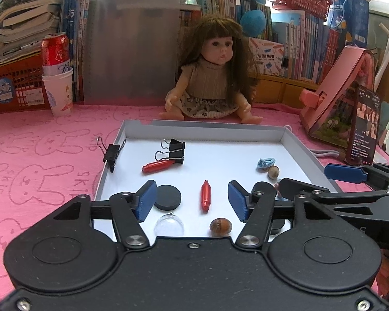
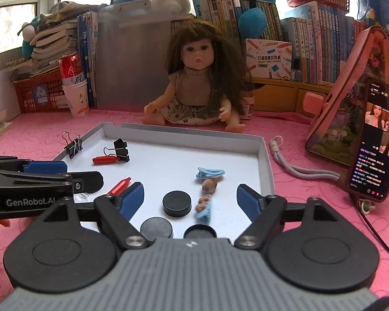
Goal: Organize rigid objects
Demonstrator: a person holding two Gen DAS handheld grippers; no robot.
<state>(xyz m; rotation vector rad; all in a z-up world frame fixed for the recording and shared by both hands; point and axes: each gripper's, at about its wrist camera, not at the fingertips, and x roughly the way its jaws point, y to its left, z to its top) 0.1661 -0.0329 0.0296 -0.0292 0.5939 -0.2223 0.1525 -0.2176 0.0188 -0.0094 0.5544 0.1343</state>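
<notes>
A white tray [image 1: 207, 127] lies on the pink cloth. My left gripper [image 1: 193, 199] hovers open over its near part, with a red cylinder [image 1: 205, 199] lying free on the tray floor between the fingers. A black disc [image 1: 168, 197], a clear dome [image 1: 169, 225] and a brown nut [image 1: 221, 225] lie close by. Further back are a second red cylinder [image 1: 158, 166] and a binder clip [image 1: 175, 150]; another clip [image 1: 111, 153] sits on the left rim. My right gripper [image 2: 190, 197] stands wide open above a black disc [image 2: 177, 203], apart from it. A blue hair clip [image 2: 210, 173] lies behind it.
A doll [image 1: 210, 77] sits just behind the tray. A phone [image 2: 376, 140] leans on a pink stand at the right, with a white cord [image 2: 298, 171] beside the tray. Paper cups with a red can [image 1: 58, 77] stand at the back left. Books line the back.
</notes>
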